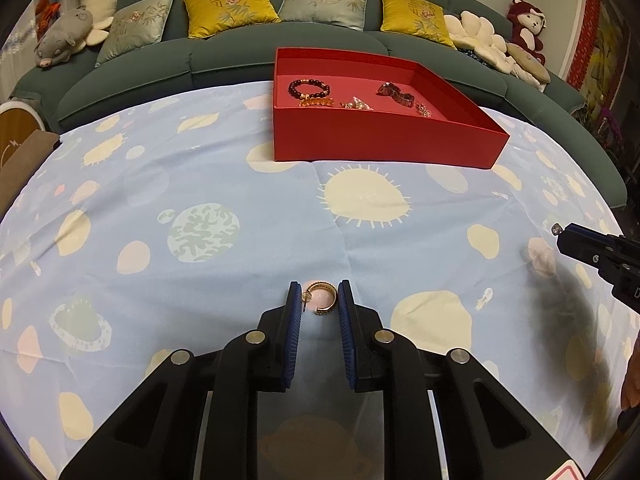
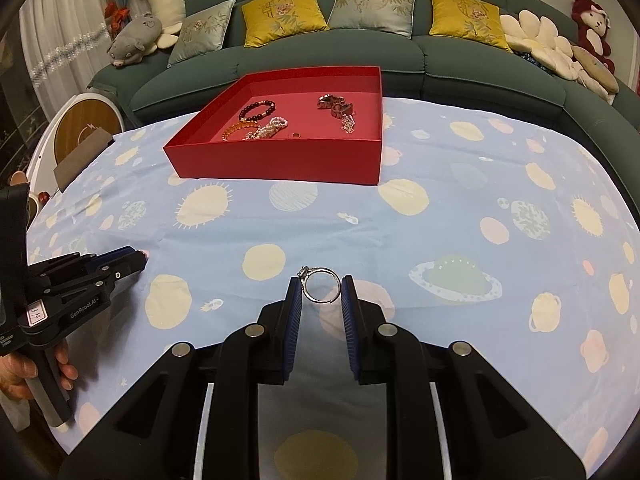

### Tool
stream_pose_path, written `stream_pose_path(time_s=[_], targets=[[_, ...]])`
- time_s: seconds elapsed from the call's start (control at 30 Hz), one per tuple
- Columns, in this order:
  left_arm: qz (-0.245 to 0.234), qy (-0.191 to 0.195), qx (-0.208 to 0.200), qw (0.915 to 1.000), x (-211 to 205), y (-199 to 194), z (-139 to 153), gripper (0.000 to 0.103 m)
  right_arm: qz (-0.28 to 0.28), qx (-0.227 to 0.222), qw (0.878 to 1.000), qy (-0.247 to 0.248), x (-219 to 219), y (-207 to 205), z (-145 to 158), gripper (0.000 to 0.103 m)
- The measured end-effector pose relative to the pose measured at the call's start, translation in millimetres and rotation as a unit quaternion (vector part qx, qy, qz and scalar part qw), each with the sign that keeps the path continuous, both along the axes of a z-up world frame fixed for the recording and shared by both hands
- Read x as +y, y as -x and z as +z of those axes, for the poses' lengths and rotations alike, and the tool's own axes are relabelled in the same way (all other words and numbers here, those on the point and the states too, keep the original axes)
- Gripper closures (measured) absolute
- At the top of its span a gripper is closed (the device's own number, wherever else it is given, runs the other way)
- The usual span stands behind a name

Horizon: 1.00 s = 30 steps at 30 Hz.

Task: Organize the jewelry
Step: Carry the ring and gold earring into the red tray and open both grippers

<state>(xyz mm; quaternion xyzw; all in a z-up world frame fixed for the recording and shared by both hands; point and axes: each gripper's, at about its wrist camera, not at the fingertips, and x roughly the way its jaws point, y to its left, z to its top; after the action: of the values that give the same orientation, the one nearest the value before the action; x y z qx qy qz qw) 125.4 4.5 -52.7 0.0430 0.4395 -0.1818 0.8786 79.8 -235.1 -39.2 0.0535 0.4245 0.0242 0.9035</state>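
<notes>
gold hoop earring (image 1: pixel 320 298) sits pinched between the pads of the left gripper (image 1: pixel 319 300), low over the blue cloth (image 1: pixel 240 184); the right gripper (image 2: pixel 320 292) pinches a silver ring (image 2: pixel 321 285) likewise, near the red tray (image 2: pixel 280 160) holding bracelets (image 2: pixel 258 110)

Left tongs (image 1: pixel 319 300) angling downward, pads pinching a gold hoop (image 1: pixel 320 299), right tongs (image 2: pixel 320 292) tilting down likewise, gripping a silver ring (image 2: pixel 320 285), hand (image 2: pixel 24 368) clasping the left handle.

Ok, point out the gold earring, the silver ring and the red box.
gold earring (image 1: pixel 320 298), left wrist view, on its curved hoop.
silver ring (image 2: pixel 322 286), right wrist view, on its band.
red box (image 2: pixel 280 160), right wrist view, on its front wall.
</notes>
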Motion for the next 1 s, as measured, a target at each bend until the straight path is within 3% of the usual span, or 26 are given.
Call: stream_pose_path(time_s=[0.57, 1.0], targets=[[-0.018, 0.044, -0.022, 0.9986, -22, 12, 48, 0.087, 0.005, -0.027, 1.0, -0.011, 7, 2, 23, 0.083], [-0.032, 0.079, -0.114, 0.9898, -40, -13, 152, 0.087, -0.011, -0.119, 0.992, -0.029, -6, -19, 105, 0.083]])
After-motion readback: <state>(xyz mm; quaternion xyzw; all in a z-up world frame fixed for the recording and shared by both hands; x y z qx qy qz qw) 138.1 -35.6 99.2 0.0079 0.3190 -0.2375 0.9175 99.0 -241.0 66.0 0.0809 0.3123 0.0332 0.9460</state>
